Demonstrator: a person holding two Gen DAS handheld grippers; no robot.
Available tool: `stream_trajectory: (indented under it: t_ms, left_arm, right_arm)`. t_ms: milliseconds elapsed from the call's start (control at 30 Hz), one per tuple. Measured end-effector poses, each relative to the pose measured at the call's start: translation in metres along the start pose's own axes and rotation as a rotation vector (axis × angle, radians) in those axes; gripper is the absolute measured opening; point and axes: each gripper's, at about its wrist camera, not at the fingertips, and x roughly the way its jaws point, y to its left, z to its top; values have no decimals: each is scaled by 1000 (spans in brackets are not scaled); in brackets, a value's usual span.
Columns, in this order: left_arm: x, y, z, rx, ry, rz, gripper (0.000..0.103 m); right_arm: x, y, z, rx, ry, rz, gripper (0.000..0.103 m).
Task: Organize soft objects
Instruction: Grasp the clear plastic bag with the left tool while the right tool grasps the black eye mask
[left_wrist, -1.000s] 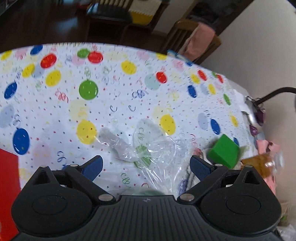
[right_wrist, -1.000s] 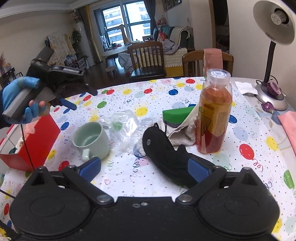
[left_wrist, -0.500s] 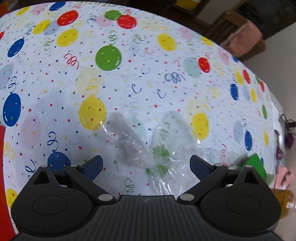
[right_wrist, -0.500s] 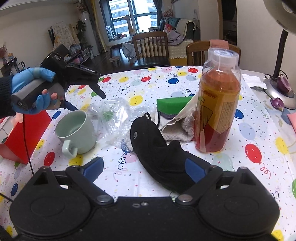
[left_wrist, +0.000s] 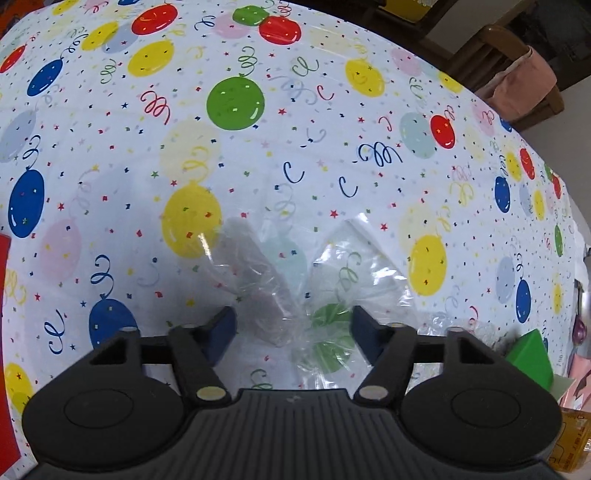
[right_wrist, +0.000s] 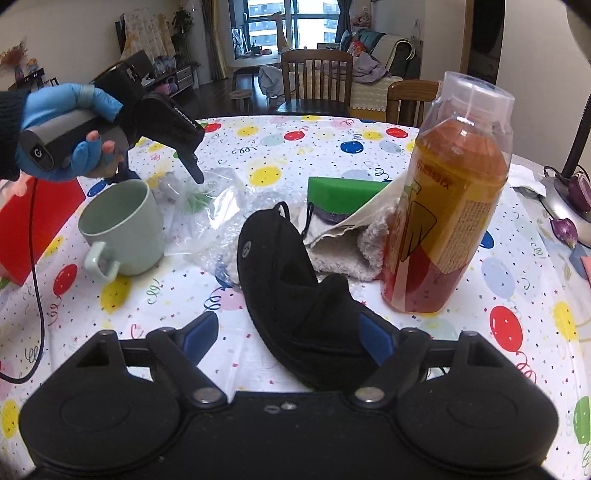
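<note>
The pale green ceramic mug (right_wrist: 122, 229) stands empty beside the crumpled clear plastic bag (left_wrist: 291, 295), which lies between the closing left gripper (left_wrist: 291, 330) jaws (untouched). The right gripper (right_wrist: 284, 336), closing, straddles the black fabric pouch (right_wrist: 295, 295) without pinching; an amber drink bottle (right_wrist: 447, 206) crowds its right.

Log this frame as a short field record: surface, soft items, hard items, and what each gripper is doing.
surface: table with balloon-print cloth
soft items: plastic bag, black pouch, towel, green sponge
hard items: mug, bottle, red box
left gripper: jaws closing, bag between them, not yet pinched
right gripper: jaws closing around the pouch's near end, no grip visible
</note>
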Motion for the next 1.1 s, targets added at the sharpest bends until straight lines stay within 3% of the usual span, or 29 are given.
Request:
stream_trajectory:
  t_ms: [367,467,800,1100]
  left_arm:
    - [-6,-5,-2,23,-53,-22,36]
    - [-10,-2,-3,27,-66,-28,34]
    - [-29,8,-6,30,-119,-77,32]
    - [-62,16,-13,40,-165,-137,32]
  right_arm:
    - [18,3,-3,-72,27,-38,71]
    - [25,2,-5,-80,40,-60,56]
    - [12,-5,-4,-31,9,-83,25]
    - [-29,-13,6,89,-66,-43,18]
